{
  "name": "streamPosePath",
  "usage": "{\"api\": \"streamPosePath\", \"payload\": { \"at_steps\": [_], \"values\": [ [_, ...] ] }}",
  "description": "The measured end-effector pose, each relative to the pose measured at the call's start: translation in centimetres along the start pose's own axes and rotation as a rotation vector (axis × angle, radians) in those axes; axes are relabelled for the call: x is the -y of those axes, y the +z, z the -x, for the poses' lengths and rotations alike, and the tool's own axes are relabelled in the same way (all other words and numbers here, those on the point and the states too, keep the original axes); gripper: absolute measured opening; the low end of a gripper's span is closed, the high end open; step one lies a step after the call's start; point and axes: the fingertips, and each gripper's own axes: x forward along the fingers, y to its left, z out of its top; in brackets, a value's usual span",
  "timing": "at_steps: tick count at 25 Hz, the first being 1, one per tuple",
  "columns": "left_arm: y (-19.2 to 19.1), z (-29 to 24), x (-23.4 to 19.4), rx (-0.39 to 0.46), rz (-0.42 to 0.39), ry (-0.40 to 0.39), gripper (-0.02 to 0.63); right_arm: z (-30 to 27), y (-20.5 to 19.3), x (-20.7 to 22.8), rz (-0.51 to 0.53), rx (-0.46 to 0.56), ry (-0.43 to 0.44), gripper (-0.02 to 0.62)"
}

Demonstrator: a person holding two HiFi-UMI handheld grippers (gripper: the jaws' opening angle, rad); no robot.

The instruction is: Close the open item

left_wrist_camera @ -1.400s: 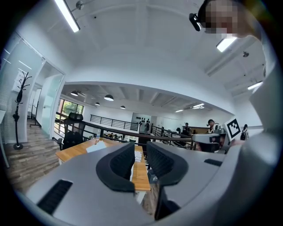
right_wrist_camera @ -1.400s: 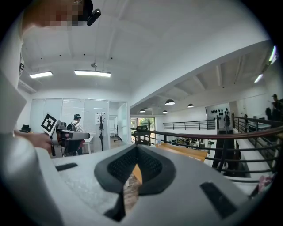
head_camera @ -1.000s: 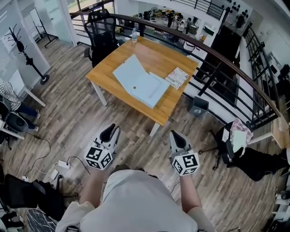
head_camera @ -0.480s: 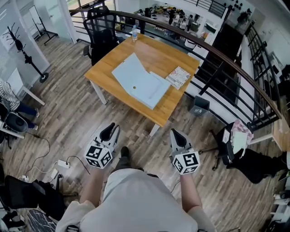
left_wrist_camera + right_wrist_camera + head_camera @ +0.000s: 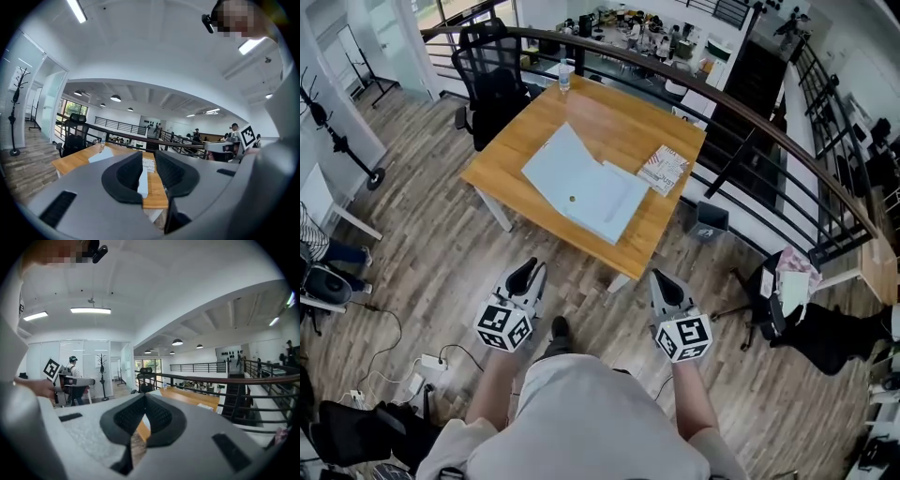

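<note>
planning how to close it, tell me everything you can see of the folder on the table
The folder is pale blue, thin card or plastic by its look, lying open on the wooden table. Its left cover seems to slant up; the right half lies flat. A small dark round spot shows near the middle. A booklet lies by its right corner.

Person's wearing a pale grey short-sleeve tee (image 5: 581, 412), and a dark shoe (image 5: 560, 327) is poking out just past its hem. The left gripper (image 5: 525, 274) and right gripper (image 5: 666, 284) are both sporting smooth light-grey plastic shells, with black ribbed pads (image 5: 126, 173) lining the inside of the jaws, and dark rectangular slots (image 5: 57, 208) are showing on the housing. Each one's also carrying a white cube (image 5: 503, 325) at the back end, with black square markers printed on its faces.
</note>
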Motion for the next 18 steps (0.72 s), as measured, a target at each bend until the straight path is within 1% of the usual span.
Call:
{"api": "streamPosePath", "payload": {
  "at_steps": [10,14,18],
  "values": [
    [3.0,-5.4,-8.8,-0.006,-0.018,-0.084,0.083,-9.1,2.5,-0.8,0.003,-0.008,-0.073,0.003],
    [3.6,-7.1,-12.0,-0.019,-0.026,-0.118,0.083,-12.2,2.9,-1.4,-0.001,-0.008,-0.101,0.003],
    [3.8,-8.5,-14.3,-0.034,-0.031,-0.149,0.083,-14.4,2.9,-2.0,-0.004,-0.015,-0.126,0.003]
  ]
}}
